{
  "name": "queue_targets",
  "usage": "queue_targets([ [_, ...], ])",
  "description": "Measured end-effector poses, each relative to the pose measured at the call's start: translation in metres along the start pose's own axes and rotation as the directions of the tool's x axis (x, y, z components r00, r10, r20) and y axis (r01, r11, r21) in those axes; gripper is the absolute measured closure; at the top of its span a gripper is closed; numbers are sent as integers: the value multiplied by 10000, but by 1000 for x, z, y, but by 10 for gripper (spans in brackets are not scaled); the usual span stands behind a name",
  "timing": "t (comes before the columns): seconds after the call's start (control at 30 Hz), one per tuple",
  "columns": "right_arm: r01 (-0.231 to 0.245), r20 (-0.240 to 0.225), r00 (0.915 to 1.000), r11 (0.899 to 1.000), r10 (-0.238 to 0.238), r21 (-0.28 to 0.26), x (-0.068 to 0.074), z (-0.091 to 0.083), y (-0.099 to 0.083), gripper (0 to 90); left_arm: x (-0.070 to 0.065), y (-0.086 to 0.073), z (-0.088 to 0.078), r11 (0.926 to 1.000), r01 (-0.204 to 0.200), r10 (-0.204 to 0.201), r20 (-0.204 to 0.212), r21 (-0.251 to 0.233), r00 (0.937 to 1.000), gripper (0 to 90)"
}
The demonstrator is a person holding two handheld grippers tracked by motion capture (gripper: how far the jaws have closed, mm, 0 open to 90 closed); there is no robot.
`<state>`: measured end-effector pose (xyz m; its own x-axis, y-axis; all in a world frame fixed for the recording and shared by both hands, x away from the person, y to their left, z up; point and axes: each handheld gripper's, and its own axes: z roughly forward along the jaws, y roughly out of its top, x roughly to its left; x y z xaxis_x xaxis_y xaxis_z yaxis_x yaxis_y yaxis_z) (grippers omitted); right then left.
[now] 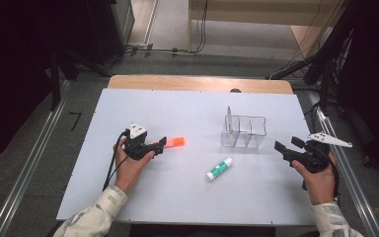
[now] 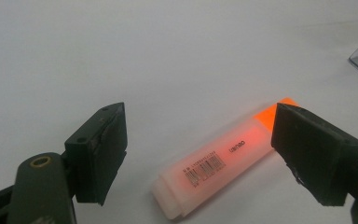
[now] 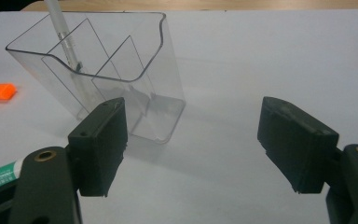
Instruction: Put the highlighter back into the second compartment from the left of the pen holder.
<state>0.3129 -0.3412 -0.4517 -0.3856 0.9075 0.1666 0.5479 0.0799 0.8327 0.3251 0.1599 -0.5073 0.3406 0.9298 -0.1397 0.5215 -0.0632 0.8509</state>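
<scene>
Left gripper low over table, jaws wide, straddling orange highlighter. Highlighter flat on table between jaws, capped end pointing away toward right jaw; contact with either jaw not discernible. In high view, highlighter lies left of centre, orange end sticking out past gripper.

Right gripper near right table edge, jaws wide, nothing between them, pointing at clear organizer. Organizer upright, one pen standing in left compartment. Glue stick flat on table between the hands, in front of organizer.
</scene>
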Motion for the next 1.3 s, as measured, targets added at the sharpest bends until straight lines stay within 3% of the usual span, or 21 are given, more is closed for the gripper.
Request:
queue_targets([
  [0.47,-14,-21,10000,10000,14,8,0,0,0,229,-8,3,11,9998,-165,160,490,96,9987,196],
  [1.3,13,-31,10000,10000,-13,-10,0,0,0,228,-23,7,29,9977,-568,536,799,376,9954,200],
])
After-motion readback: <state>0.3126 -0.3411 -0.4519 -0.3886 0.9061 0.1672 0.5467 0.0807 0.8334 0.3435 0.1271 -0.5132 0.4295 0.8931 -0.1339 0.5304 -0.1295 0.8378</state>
